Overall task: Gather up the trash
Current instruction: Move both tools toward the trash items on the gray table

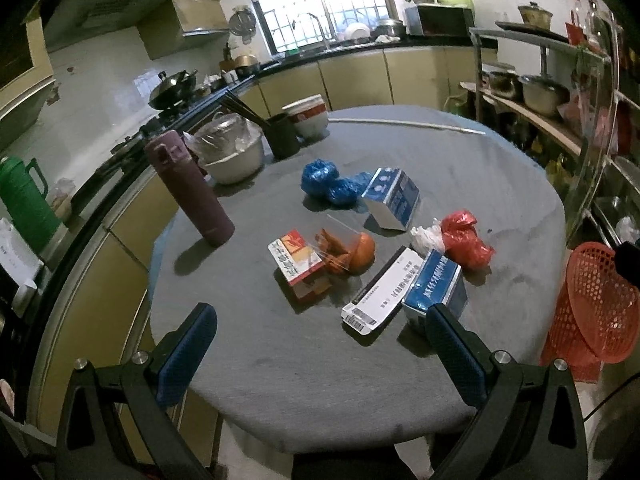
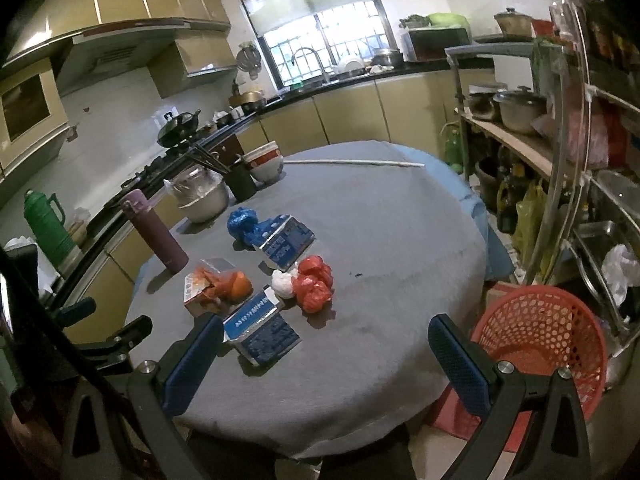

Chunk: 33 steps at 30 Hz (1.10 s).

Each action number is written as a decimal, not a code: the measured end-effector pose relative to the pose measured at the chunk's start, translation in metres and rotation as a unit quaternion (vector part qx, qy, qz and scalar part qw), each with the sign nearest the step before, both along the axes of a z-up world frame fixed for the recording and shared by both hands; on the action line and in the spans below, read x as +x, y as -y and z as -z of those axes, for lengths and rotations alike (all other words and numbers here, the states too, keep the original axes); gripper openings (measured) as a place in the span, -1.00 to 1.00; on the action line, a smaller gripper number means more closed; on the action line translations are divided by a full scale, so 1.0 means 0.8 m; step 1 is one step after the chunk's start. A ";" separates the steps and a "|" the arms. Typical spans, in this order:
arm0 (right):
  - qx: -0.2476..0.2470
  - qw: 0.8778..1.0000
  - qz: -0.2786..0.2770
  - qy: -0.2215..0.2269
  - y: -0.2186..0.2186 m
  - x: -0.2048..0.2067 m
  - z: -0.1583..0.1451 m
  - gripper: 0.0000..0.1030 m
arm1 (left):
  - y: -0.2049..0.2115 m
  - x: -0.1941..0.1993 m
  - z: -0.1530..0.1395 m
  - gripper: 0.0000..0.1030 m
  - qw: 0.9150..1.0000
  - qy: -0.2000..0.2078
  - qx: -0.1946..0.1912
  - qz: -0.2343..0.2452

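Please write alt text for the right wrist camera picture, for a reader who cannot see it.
An open right gripper hovers over a round grey table strewn with trash: blue cartons, a red plastic bag, a blue bag, orange wrappers. A red mesh basket stands beside the table on the right, in a kitchen.

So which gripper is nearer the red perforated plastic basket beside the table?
Right. The right gripper hovers with one finger just beside the red perforated plastic basket; the left gripper is farther over the table, basket off to its right.

Dim kitchen, bright window (image 1: 320, 4) glare, fisheye-warped edges
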State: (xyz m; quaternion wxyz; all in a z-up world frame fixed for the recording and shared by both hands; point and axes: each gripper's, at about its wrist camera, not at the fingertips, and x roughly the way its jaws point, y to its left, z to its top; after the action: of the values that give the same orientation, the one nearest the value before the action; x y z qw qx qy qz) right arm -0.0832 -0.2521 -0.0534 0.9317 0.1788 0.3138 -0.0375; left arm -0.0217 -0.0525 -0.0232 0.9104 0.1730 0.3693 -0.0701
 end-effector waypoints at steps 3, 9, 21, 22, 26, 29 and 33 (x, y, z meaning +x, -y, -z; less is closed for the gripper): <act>0.006 1.000 0.001 -0.006 0.005 0.008 0.009 1.00 | 0.005 0.007 0.008 1.00 1.000 -0.009 0.005 0.001; 0.021 0.999 0.002 -0.024 0.015 0.025 0.027 1.00 | 0.014 0.024 0.026 1.00 1.000 -0.027 0.015 0.002; 0.043 0.997 -0.001 -0.059 0.018 0.069 0.057 1.00 | 0.019 0.059 0.060 1.00 0.997 -0.075 0.017 -0.001; 0.045 0.997 -0.002 -0.062 0.018 0.074 0.059 1.00 | 0.019 0.061 0.062 1.00 0.997 -0.077 0.017 -0.001; 0.048 0.996 -0.004 -0.072 0.017 0.090 0.064 1.00 | 0.019 0.071 0.069 1.00 0.996 -0.086 0.015 -0.004; 0.048 0.996 -0.008 -0.075 0.015 0.102 0.067 1.00 | 0.018 0.079 0.074 1.00 0.995 -0.094 0.012 -0.006; 0.049 0.995 -0.013 -0.081 0.012 0.119 0.071 1.00 | 0.019 0.089 0.080 1.00 0.994 -0.104 0.010 -0.008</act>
State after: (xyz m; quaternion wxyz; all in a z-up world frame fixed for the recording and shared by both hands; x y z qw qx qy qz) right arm 0.0124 -0.2619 -0.1099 0.8937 0.2169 0.3919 -0.0245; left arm 0.0498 -0.0674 -0.0874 0.8657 0.1706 0.4641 -0.0773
